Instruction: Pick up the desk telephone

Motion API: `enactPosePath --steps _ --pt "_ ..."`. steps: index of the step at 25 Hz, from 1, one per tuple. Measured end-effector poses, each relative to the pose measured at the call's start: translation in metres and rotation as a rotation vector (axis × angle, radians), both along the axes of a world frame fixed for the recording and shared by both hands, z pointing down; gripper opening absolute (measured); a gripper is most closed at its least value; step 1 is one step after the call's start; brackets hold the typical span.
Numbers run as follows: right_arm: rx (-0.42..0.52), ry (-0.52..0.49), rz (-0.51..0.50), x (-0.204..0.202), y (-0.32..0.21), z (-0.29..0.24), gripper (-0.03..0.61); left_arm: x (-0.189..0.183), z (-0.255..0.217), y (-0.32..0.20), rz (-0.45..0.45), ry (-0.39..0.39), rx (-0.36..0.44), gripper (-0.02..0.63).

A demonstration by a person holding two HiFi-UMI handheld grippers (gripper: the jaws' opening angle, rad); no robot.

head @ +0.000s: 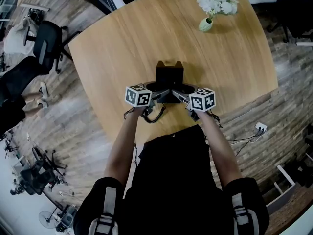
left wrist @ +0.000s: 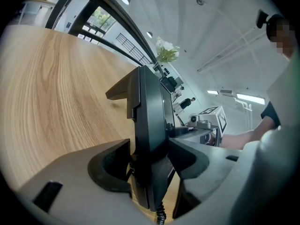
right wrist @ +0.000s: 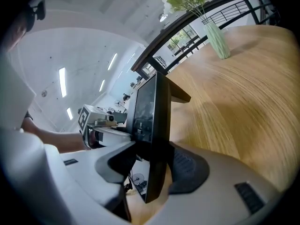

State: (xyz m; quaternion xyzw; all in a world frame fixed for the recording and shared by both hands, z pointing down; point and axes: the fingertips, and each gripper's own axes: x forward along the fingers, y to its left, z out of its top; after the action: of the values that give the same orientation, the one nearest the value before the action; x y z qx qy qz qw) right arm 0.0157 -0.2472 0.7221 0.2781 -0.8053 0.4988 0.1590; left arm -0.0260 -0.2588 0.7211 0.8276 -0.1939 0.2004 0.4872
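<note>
Black desk telephone (head: 169, 73) is pinched edgewise by the left tool (left wrist: 149, 159) and the right tool (right wrist: 152, 165). A wooden tabletop (head: 137, 38) is seen beneath.

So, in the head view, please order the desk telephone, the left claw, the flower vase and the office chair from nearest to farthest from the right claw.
1. The desk telephone: gripped in the right claw.
2. The left claw: on the telephone's other side.
3. The flower vase: far table edge.
4. The office chair: on the floor, far left.
</note>
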Motion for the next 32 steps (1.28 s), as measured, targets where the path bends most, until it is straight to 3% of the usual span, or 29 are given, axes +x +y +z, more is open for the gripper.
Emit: enactPosePath --steps 32 --pt "0.154 -0.014 -0.027 -0.038 0.030 -0.073 0.218 -0.038 -0.075 0.032 -0.048 0.006 0.176 0.255"
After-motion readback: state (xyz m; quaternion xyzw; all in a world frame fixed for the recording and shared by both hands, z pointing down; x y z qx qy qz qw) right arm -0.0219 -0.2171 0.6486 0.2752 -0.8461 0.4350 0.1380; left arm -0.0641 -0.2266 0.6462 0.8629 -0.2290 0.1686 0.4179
